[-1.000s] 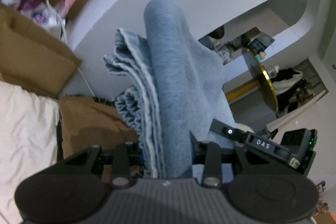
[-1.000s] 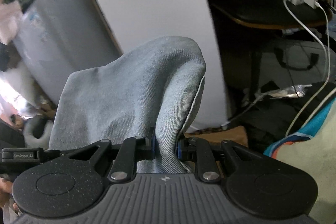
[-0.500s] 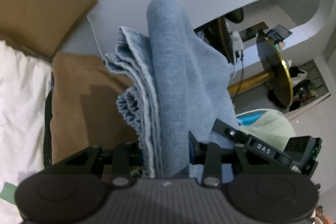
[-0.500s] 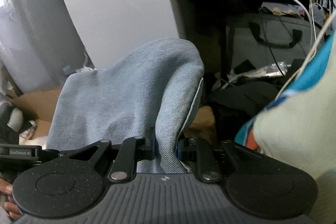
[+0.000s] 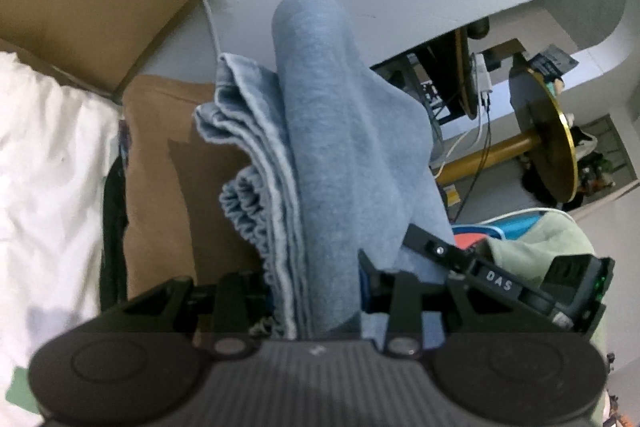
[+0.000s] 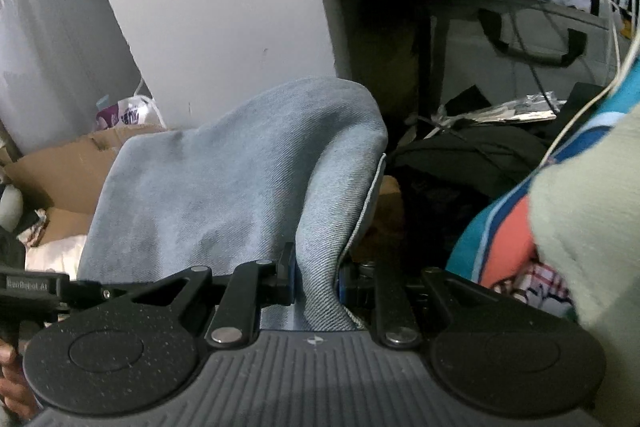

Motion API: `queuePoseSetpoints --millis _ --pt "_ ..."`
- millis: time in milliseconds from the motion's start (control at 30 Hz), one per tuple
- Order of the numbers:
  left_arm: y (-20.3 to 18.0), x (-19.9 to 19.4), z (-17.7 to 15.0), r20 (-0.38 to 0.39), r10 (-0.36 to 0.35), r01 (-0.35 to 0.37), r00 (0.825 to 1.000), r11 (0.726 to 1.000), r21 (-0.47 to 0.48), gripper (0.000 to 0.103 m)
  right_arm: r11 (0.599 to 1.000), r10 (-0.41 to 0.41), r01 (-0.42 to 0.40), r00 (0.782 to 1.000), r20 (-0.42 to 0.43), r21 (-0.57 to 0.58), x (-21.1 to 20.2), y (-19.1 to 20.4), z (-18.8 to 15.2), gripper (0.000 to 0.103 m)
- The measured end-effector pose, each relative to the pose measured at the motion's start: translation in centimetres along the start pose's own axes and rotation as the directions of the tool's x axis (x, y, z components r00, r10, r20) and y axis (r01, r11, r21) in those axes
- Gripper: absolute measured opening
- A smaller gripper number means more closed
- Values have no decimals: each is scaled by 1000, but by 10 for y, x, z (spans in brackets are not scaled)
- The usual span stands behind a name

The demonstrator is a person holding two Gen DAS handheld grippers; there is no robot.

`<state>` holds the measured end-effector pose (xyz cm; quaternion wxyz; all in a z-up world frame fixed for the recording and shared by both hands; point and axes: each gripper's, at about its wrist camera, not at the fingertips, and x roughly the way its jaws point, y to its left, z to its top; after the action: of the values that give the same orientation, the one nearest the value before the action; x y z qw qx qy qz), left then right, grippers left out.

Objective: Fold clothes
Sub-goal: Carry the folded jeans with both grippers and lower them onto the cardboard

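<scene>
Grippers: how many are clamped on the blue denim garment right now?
2. The left gripper pinches a thick bunch of the blue denim garment; the right gripper pinches another fold of it.

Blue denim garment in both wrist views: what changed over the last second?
Both grippers came down together: in each view the background slid upward, and a pale green cloth has filled the lower right corner of the right wrist view. Nothing was grasped or released. The left gripper and the right gripper stay clamped on the blue denim garment, bunched as before.
</scene>
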<state>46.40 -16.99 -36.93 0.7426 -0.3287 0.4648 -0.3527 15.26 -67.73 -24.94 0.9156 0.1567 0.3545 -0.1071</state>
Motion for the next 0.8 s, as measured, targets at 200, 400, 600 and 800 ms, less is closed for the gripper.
queuePoseSetpoints --millis 200,400,600,800 --pt "20 13 3 -15 30 -31 999 999 -36 38 1000 -16 16 999 -37 -14 20 1 -5 19" --pt "19 16 7 -42 146 -148 988 988 -52 43 998 -40 42 998 -43 44 41 -7 -27 19" --pt "-13 -5 22 -76 316 -306 946 945 113 42 998 -36 38 999 -30 57 40 -8 -31 19" --pt "-53 -15 40 -51 447 -426 893 876 226 36 998 -60 60 998 -12 13 37 0 -33 19"
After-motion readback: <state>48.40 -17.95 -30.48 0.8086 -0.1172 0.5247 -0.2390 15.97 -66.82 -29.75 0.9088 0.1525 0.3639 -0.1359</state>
